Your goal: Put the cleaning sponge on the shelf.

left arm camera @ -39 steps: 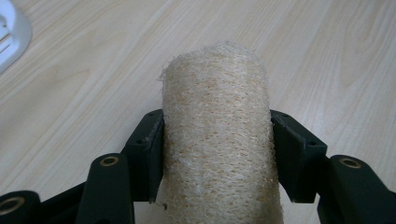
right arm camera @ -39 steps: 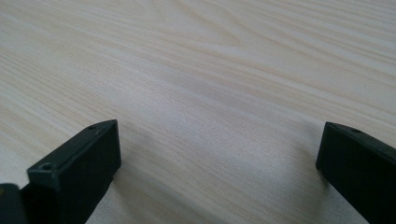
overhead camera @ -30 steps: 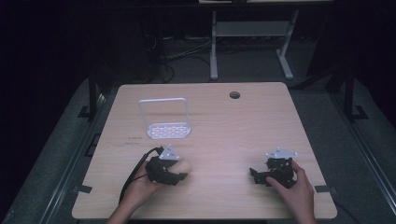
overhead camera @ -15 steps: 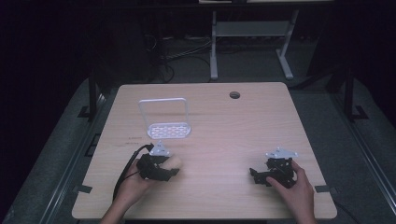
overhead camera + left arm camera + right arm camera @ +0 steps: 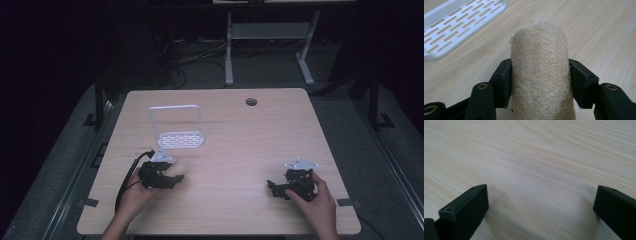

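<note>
A beige loofah sponge (image 5: 539, 42) stands between the two black jaws of my left gripper (image 5: 540, 75), which press on both its sides. In the high view that gripper (image 5: 172, 176) sits at the table's front left with the loofah (image 5: 180, 167) poking out toward the right. Just beyond it, a white slotted rack (image 5: 181, 140) with an upright wire frame lies on the table; its corner (image 5: 449, 27) shows in the left gripper view. At the front right my right gripper (image 5: 274, 187) rests low over the wood, jaws wide apart (image 5: 541, 195) with only bare tabletop between them.
The light wooden table (image 5: 240, 150) has a round cable hole (image 5: 251, 101) near its far edge. Behind the table, on a dark floor, stand a white stand's legs (image 5: 265, 55) and some cables. Both forearms enter from the near edge.
My left gripper has slid a little to the left and farther from the near edge, carrying the loofah. The right gripper has stayed put.
</note>
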Demonstrator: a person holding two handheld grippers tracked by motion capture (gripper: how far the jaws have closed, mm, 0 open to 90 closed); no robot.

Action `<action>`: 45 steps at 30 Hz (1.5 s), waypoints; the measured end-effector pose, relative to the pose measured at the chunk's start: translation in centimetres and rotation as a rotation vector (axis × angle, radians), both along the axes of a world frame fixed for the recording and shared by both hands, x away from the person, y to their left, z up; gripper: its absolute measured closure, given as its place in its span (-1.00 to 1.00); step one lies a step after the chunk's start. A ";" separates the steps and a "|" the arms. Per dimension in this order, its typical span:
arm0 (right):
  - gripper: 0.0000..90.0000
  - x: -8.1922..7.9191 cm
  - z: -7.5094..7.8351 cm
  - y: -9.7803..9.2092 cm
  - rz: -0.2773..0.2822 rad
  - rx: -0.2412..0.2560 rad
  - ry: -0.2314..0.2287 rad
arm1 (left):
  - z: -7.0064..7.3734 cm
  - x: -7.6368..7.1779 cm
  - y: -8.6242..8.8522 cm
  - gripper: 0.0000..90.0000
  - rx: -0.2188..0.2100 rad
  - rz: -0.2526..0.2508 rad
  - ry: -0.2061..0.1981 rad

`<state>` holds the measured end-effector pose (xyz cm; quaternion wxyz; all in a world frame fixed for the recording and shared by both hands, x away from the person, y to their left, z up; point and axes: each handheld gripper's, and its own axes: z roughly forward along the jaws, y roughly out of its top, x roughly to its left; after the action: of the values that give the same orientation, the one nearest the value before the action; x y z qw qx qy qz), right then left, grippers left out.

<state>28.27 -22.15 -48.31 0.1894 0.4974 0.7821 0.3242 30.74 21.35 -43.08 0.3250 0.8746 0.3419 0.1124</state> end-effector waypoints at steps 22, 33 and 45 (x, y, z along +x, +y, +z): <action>-1.00 0.0 0.0 0.0 0.000 0.000 0.000 | 0.6 3.0 1.2 -0.09 -0.011 0.037 -0.040; -1.00 0.0 0.0 0.0 0.000 0.000 0.000 | 0.9 4.4 0.6 -0.09 -0.006 0.038 -0.048; -1.00 0.0 0.0 0.0 0.000 0.000 0.000 | 1.0 6.2 0.2 -0.09 -0.005 0.047 -0.055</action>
<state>28.27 -22.15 -48.31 0.1894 0.4975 0.7820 0.3242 36.97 21.55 -42.04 0.3336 0.8620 0.3536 0.1433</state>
